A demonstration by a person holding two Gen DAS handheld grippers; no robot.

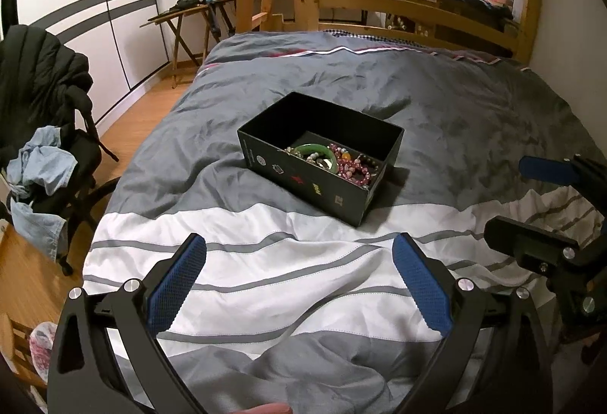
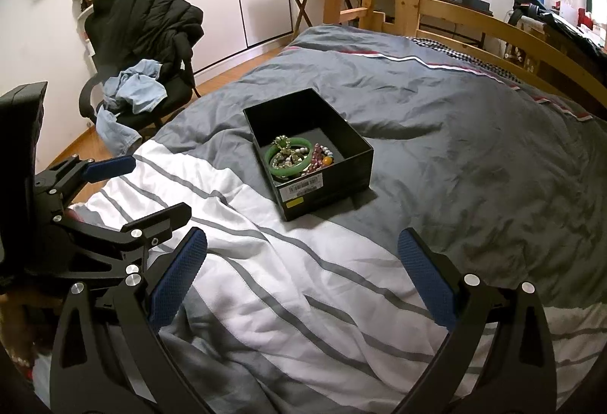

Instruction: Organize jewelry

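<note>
Here, a black box [image 1: 320,156] sits open on the grey and white striped duvet [image 1: 288,281], far of both grippers. Inside it, heaped toward one end, lie a green bangle [image 2: 289,160] and pink beaded bracelets [image 1: 354,165]. The left gripper [image 1: 299,285] hangs over the white stripe with jaws spread and nothing between them; the right gripper [image 2: 301,281], just beside it, is likewise spread wide. To the left stands a chair [image 2: 151,46] draped with a black jacket; a wooden bed frame [image 1: 417,6] rises at the far end. Bare duvet lies between grippers and box.
</note>
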